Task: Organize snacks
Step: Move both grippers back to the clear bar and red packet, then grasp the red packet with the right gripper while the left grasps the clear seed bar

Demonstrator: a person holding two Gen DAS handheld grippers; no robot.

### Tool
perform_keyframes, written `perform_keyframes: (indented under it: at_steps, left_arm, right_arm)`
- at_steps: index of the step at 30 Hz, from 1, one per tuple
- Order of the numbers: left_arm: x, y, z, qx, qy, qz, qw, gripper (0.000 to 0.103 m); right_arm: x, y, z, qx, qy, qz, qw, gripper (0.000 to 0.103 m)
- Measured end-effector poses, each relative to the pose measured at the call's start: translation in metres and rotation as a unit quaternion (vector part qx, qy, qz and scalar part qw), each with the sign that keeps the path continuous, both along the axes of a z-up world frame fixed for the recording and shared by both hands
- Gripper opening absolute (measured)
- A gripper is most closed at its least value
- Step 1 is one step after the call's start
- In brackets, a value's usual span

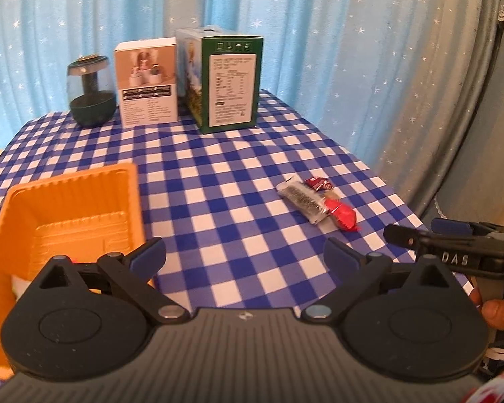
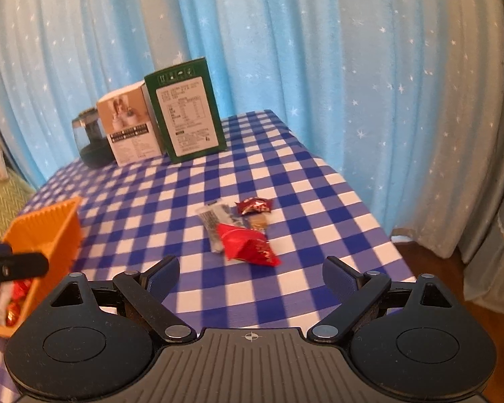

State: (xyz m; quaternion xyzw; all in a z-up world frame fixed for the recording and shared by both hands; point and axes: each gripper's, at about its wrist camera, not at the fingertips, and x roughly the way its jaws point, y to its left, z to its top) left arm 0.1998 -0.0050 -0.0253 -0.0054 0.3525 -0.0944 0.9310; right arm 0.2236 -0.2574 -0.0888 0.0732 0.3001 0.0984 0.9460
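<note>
Snacks lie in a small heap on the blue checked tablecloth: a white bar wrapper [image 1: 302,200] [image 2: 214,224], a bright red packet [image 1: 342,216] [image 2: 250,247], a dark red sweet [image 1: 317,184] [image 2: 255,206] and a tan sweet [image 2: 258,223]. An orange tray [image 1: 131,201] [image 2: 50,231] stands to the left, with red and white snacks in its near end. My left gripper [image 1: 244,255] hangs open beside the tray, nothing between its fingers. My right gripper [image 2: 251,275] is open just short of the red packet, empty; it also shows as the right gripper [image 1: 416,231] at the edge of the left wrist view.
At the table's far edge stand a dark round jar [image 1: 91,95], a white and tan box [image 1: 147,84] and a green box [image 1: 230,84]. Starred blue curtains hang behind. The table's right edge [image 2: 379,231] drops to a wooden floor. A hand [image 1: 500,312] holds the right gripper.
</note>
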Motion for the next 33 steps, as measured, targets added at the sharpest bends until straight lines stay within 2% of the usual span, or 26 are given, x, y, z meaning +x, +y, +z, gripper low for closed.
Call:
perform_keyframes:
  at_steps: [6, 10, 13, 18, 20, 26, 33]
  left_arm:
    - [0.021, -0.013, -0.008, -0.007, -0.002, -0.001, 1.0000, 0.100]
    - [0.032, -0.020, -0.016, -0.020, 0.004, 0.006, 0.9998, 0.100]
    - [0.041, -0.026, -0.024, -0.022, 0.010, 0.007, 0.9997, 0.100]
    - [0.054, -0.032, -0.036, -0.020, 0.014, 0.013, 0.9996, 0.100]
    - [0.058, -0.034, -0.039, -0.018, 0.014, 0.012, 0.9997, 0.100]
    - [0.071, -0.040, -0.051, -0.021, 0.021, 0.009, 0.9995, 0.100]
    - [0.078, -0.045, -0.063, -0.018, 0.027, 0.009, 0.9994, 0.100]
  right_arm:
    - [0.011, 0.004, -0.009, -0.034, 0.003, 0.045, 0.998, 0.092]
    - [0.021, 0.008, -0.015, -0.069, -0.016, 0.079, 0.994, 0.091]
    - [0.033, 0.008, -0.022, -0.075, -0.017, 0.092, 0.993, 0.091]
    - [0.048, 0.016, -0.039, -0.121, -0.029, 0.133, 0.983, 0.091]
    - [0.055, 0.019, -0.047, -0.137, -0.028, 0.142, 0.980, 0.080]
    - [0.074, 0.020, -0.063, -0.150, -0.026, 0.158, 0.976, 0.060]
    - [0.084, 0.028, -0.073, -0.162, -0.037, 0.178, 0.970, 0.046]
